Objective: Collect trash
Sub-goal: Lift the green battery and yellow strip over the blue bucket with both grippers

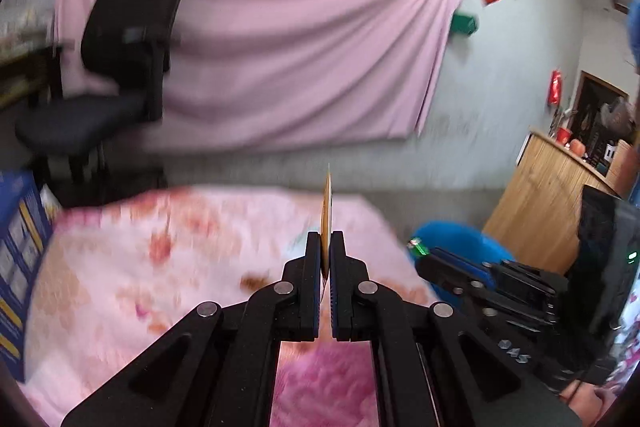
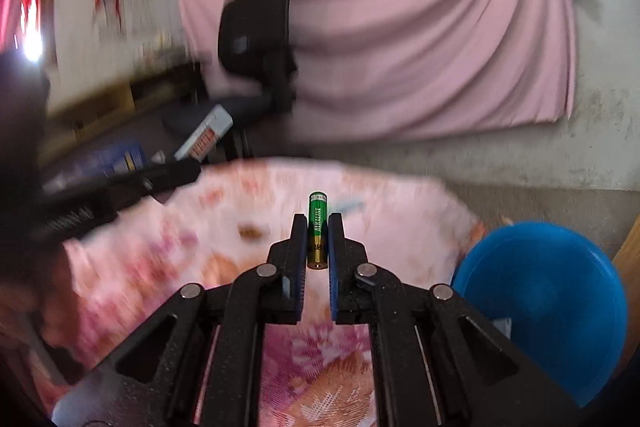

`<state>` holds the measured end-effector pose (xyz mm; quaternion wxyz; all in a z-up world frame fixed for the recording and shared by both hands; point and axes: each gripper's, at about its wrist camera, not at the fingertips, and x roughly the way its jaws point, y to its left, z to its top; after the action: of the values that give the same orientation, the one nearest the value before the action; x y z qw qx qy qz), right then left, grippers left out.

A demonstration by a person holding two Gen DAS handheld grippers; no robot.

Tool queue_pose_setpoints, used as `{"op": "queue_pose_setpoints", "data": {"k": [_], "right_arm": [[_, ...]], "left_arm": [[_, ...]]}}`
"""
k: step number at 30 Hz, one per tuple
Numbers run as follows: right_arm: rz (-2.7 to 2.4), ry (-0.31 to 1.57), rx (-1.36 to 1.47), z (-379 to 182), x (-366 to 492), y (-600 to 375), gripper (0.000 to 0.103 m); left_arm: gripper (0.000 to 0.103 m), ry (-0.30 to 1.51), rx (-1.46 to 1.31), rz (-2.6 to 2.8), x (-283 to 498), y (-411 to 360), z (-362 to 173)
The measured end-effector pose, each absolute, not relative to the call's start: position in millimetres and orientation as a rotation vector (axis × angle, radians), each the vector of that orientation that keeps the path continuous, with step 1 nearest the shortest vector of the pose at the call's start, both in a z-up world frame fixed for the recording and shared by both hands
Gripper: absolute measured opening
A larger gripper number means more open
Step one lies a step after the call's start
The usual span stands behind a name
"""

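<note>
Evidently both catches ride clear of the pink floral cloth-covered worktop [image 2: 392,227] toward the round blue plastic bin [image 2: 544,307] (likely the drop point): the left hand-held gripper [image 1: 329,247] pinches a thin yellow card-like scrap [image 1: 328,211] edge-on, while the right hand-held gripper [image 2: 318,231] clamps a green-and-gold alkaline battery [image 2: 317,227] lengthwise.

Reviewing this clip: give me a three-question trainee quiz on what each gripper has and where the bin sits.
1. True or false: the right gripper is shut on a green battery.
2. What does the left gripper hold: (a) a thin flat yellow piece seen edge-on, (b) a bottle, (c) nothing?
3. Fill in: in the right wrist view, the blue bin sits to the ___ of the flowered table cover.

Key: 1 true; 2 a; 3 right.
</note>
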<state>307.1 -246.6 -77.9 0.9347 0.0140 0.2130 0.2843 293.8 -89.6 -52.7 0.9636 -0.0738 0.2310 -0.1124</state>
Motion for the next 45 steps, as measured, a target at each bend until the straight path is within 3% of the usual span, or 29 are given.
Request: {"op": "queue_pose_setpoints", "data": {"k": [11, 22, 26, 36, 45], "right_arm": [[0.394, -0.023, 0.168, -31.1, 249.0, -314.4, 0.036], [0.213, -0.111, 0.164, -18.1, 235.9, -361.5, 0.036], [0.168, -0.041, 0.189, -26.5, 248.3, -379.1, 0.037], [0.08, 0.243, 0.314, -64.3, 288.5, -429.0, 0.037], [0.064, 0.419, 0.354, -96.5, 314.0, -443.2, 0.037]], "left_arm": [[0.002, 0.19, -0.014, -0.292, 273.5, -134.8, -4.5], [0.002, 0.088, 0.007, -0.401, 278.8, -201.4, 8.8], [0.002, 0.14, 0.021, -0.451, 288.6, -224.9, 0.4], [0.002, 0.608, -0.044, -0.554, 352.3, -276.3, -45.9], [0.002, 0.817, -0.09, -0.565, 385.4, -291.3, -69.7]]}}
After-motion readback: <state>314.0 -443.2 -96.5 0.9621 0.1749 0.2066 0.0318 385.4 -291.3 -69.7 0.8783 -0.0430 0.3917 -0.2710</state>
